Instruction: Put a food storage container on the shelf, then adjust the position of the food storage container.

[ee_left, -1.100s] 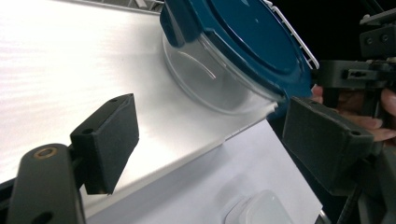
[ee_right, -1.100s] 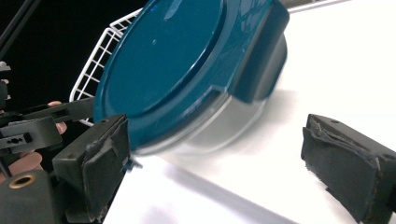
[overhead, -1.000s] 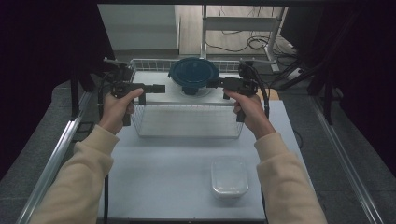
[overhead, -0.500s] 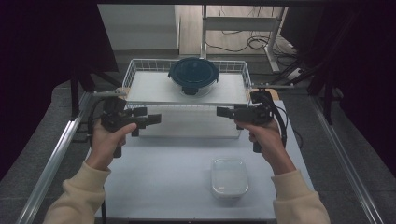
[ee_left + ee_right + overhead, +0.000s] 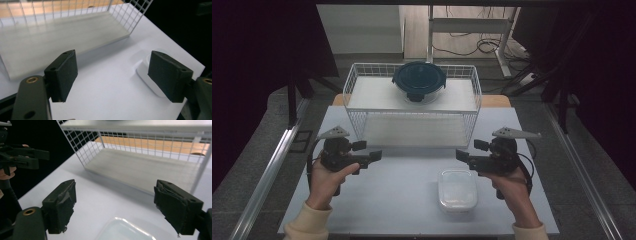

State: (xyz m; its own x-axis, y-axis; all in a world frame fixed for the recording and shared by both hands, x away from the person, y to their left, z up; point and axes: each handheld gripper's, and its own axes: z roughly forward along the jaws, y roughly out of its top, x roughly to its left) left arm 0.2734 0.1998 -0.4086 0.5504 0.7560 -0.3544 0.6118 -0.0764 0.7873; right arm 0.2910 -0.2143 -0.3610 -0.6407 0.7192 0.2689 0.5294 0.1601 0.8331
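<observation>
My left gripper [image 5: 374, 156] and right gripper [image 5: 460, 155] hang over the table, both unclenched and empty, jaws just easing narrower. The clear lidded container [image 5: 457, 190] sits in front of the wire rack [image 5: 412, 112], just below my right gripper.

Lab: framed test table [image 5: 412, 200], floor cables [image 5: 472, 47]

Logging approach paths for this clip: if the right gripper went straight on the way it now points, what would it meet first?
Probably nothing on the table. In the high view the right gripper points level across the white table toward the left gripper, above the clear lidded container. The left gripper looks first in line, though depth is unclear.
</observation>
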